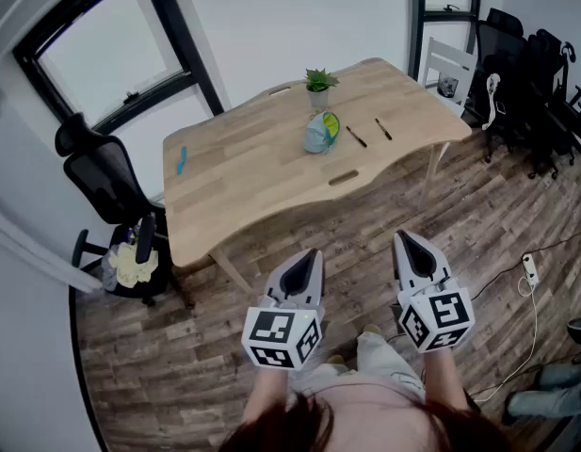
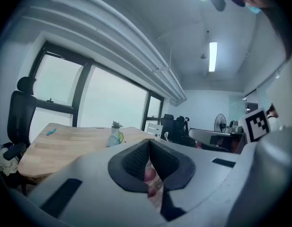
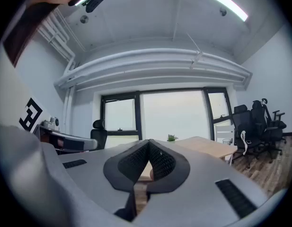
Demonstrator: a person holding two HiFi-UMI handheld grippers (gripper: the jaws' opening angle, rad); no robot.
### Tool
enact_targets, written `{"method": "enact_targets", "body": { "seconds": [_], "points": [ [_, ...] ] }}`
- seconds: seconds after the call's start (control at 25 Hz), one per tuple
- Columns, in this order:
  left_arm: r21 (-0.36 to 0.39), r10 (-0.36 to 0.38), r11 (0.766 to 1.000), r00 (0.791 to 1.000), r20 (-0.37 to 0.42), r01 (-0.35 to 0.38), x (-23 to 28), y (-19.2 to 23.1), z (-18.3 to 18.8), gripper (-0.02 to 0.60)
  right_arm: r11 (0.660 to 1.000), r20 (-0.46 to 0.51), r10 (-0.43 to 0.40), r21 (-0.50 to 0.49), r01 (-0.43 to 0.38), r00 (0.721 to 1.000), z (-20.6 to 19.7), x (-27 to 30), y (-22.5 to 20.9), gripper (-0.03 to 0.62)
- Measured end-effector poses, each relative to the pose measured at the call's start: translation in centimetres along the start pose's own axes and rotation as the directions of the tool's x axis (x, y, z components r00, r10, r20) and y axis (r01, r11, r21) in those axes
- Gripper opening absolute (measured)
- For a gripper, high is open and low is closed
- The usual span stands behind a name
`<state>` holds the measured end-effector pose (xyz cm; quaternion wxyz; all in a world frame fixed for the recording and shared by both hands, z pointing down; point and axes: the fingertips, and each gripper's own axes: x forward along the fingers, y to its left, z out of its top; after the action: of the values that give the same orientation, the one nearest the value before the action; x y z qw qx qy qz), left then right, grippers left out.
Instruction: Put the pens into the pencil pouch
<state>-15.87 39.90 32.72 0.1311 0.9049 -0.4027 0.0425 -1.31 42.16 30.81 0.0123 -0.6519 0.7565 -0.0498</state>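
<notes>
hovering off table (image 1: 252, 172): left tool (image 1: 312, 253), right tool (image 1: 404, 237) both closed, empty; pens (image 1: 356, 137) tiny, far.

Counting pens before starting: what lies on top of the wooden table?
A pencil pouch, a potted plant, two dark pens, a blue object. The pouch's contents are hidden.

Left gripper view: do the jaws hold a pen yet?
No, the left gripper has its jaws shut together with nothing between them.
</notes>
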Motion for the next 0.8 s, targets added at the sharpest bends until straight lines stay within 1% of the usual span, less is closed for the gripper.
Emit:
{"method": "enact_targets", "body": {
  "seconds": [0.36,0.64,0.8],
  "points": [
    [-0.003,-0.008,1.000,1.000,-0.008,0.008,6.5,-2.1,0.6,0.003,0.999,-0.008,0.032,-0.013,-0.032,0.999,0.1,2.8,-4.5,0.000],
    [-0.008,-0.005,1.000,1.000,-0.001,0.005,11.7,-3.5,1.4,0.003,0.995,-0.002,0.080,0.064,-0.080,0.997,0.3,4.9,-8.2,0.000],
    [-0.006,0.008,1.000,1.000,0.002,-0.008,13.9,-4.3,1.9,0.003,0.993,0.003,0.097,0.070,-0.097,0.995,0.6,5.9,-10.3,0.000]
  ]
}}
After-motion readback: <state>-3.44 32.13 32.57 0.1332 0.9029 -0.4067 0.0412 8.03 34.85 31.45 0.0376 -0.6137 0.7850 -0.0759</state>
